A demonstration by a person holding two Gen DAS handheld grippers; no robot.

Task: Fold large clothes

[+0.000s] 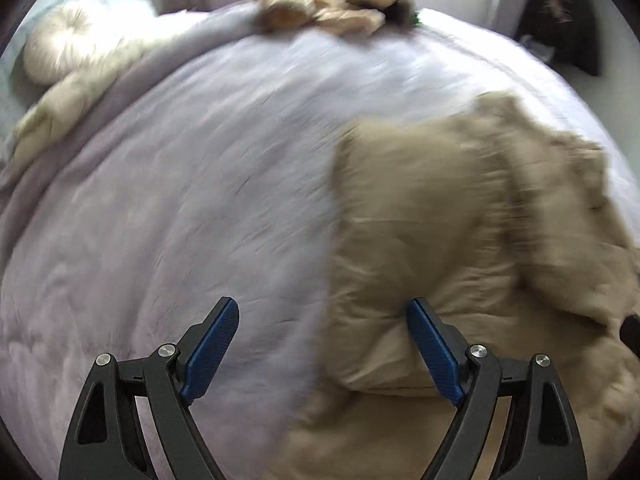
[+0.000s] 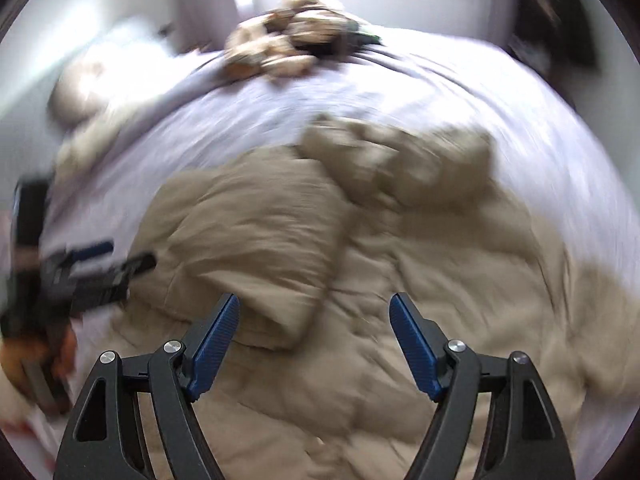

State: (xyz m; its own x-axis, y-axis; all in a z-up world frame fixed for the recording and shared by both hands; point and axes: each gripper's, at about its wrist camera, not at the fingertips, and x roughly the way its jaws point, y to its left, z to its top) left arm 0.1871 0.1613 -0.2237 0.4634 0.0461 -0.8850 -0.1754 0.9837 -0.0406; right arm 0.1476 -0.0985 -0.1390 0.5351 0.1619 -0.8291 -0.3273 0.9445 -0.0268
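Observation:
A large tan garment point(image 2: 360, 248) lies rumpled on the lilac bed cover point(image 2: 500, 92), with one part folded over itself at the left point(image 2: 264, 232). In the left wrist view the same garment point(image 1: 460, 220) fills the right half, over the bed cover point(image 1: 180, 200). My left gripper point(image 1: 322, 344) is open and empty above the garment's left edge; it also shows, blurred, at the left of the right wrist view point(image 2: 108, 260). My right gripper point(image 2: 314, 340) is open and empty above the garment's middle. Both views are motion-blurred.
A heap of beige and brown clothes point(image 1: 332, 0) lies at the far edge of the bed, also in the right wrist view point(image 2: 288, 40). A round cream cushion point(image 1: 68, 40) and a pale fluffy throw point(image 1: 68, 100) lie at the far left. Dark furniture point(image 1: 568, 20) stands far right.

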